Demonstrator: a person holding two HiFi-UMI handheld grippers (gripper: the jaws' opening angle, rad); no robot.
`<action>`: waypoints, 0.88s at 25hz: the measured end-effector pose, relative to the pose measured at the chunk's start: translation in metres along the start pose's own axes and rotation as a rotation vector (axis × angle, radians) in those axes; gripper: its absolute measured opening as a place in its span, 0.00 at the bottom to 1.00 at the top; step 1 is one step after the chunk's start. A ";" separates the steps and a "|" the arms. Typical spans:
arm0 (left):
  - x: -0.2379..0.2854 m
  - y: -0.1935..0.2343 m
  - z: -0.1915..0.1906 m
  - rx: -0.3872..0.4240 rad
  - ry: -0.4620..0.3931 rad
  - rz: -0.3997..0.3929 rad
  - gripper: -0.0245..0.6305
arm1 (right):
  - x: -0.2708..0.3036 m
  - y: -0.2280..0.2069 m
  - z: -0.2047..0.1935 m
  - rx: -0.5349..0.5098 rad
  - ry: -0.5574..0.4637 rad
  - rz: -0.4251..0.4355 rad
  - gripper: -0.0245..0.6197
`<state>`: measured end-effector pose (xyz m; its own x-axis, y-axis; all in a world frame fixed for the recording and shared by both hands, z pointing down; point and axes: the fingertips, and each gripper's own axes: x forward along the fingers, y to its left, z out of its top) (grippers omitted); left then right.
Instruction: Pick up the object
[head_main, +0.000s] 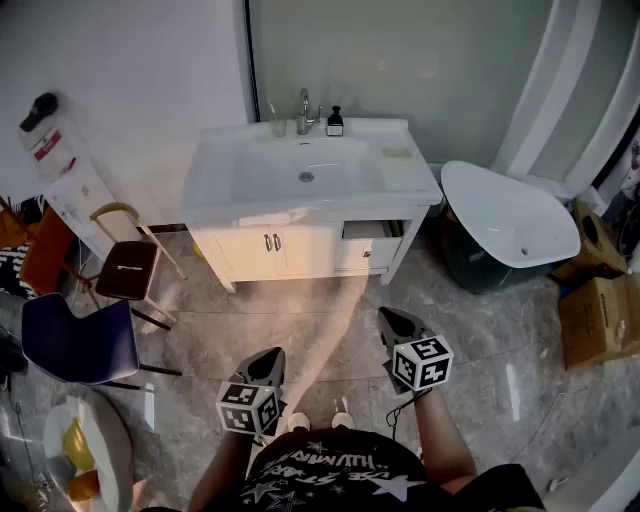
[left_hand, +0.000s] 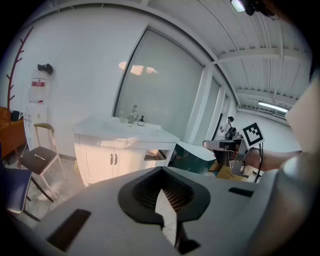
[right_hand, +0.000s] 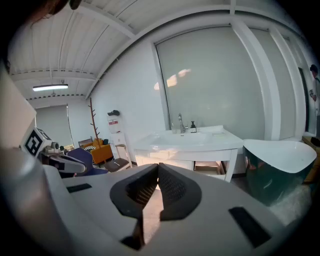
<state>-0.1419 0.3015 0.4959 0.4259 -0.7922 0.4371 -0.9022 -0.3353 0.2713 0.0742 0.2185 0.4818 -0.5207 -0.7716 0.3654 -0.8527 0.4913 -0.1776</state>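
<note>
Left gripper (head_main: 268, 358): jaws together, nothing between them. Well ahead on the white vanity (head_main: 405, 185), a glass (head_main: 277, 127) holds a thin stick, left of the tap (head_main: 304, 110) and a dark bottle (head_main: 334, 122). Right gripper (head_main: 393, 320): closed too, empty.

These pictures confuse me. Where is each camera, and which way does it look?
Head view: on the person's head, looking down at the sink cabinet; shows left tongs, right tongs, shirt.
Left gripper view: on the left tongs, facing the sink cabinet; shows shut tips.
Right gripper view: same, on right tongs.
All share the sink cabinet.
</note>
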 end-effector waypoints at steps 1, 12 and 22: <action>0.000 0.002 -0.001 0.007 0.003 0.007 0.06 | 0.001 0.000 -0.001 0.003 0.002 -0.001 0.06; 0.002 -0.003 -0.006 -0.020 0.033 -0.022 0.06 | -0.005 0.005 -0.008 -0.004 0.014 -0.019 0.06; -0.008 0.011 -0.015 -0.001 0.049 -0.074 0.06 | 0.003 0.024 0.000 0.054 -0.042 -0.056 0.06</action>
<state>-0.1546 0.3117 0.5082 0.4942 -0.7396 0.4569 -0.8681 -0.3914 0.3054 0.0522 0.2280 0.4790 -0.4728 -0.8140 0.3373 -0.8808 0.4256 -0.2076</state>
